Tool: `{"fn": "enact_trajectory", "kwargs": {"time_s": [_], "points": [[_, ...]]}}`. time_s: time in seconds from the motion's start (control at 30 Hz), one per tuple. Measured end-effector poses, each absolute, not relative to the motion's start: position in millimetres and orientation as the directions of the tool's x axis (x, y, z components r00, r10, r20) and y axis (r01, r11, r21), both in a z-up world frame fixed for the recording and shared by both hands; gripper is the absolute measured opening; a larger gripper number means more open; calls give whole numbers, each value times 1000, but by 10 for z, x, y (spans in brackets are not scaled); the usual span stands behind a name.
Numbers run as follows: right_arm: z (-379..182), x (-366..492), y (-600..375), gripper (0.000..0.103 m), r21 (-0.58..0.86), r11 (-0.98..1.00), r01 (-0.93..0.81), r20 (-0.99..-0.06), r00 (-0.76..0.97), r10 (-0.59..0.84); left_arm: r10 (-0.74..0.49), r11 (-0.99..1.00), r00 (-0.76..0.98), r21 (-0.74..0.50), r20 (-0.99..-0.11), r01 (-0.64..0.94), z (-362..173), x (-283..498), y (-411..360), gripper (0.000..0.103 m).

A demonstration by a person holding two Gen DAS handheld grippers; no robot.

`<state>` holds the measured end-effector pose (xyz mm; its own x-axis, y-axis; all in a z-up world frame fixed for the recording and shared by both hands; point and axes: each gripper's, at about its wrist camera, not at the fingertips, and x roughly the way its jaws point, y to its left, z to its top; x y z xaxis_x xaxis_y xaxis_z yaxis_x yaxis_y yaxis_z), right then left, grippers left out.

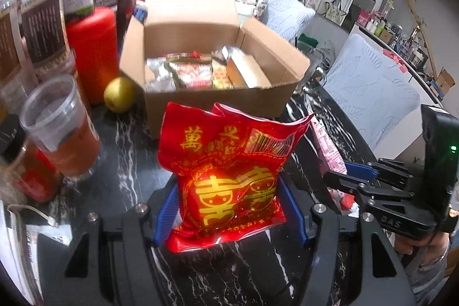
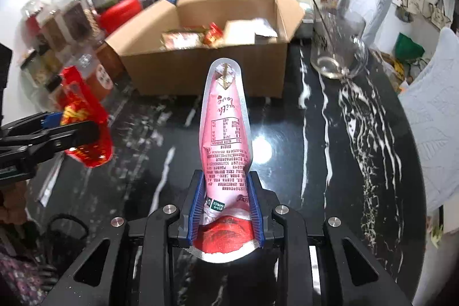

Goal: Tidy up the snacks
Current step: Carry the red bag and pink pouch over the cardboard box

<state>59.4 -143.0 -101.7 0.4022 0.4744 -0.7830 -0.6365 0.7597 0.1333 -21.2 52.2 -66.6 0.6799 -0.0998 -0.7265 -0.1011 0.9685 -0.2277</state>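
My left gripper (image 1: 229,208) is shut on a red snack bag with gold characters (image 1: 229,171), held above the black marble table (image 1: 137,174). In the right wrist view the same red bag (image 2: 86,131) hangs at the left in that gripper (image 2: 77,131). My right gripper (image 2: 225,205) is shut on a pink and silver pouch (image 2: 225,122) that stands up between its blue pads (image 2: 254,202). That pouch (image 1: 327,151) and the right gripper (image 1: 341,177) also show at the right of the left wrist view. An open cardboard box (image 1: 206,102) (image 2: 206,70) with several snack packs inside stands straight ahead of both.
Left of the box stand a red canister (image 1: 91,53), a yellow fruit (image 1: 119,93), a plastic cup of brown drink (image 1: 63,128) and several jars and bags. A glass jug (image 2: 338,53) stands right of the box. A padded chair (image 1: 370,99) sits beyond the table's right edge.
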Motion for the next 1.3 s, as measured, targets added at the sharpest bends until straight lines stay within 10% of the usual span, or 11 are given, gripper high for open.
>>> {"fn": "enact_trajectory", "kwargs": {"time_s": [1.3], "points": [[329,1424,-710,29,83,695,-714,-516,566,643,-54,983,868,-180,-493,-42,501,976,1075,64]]}}
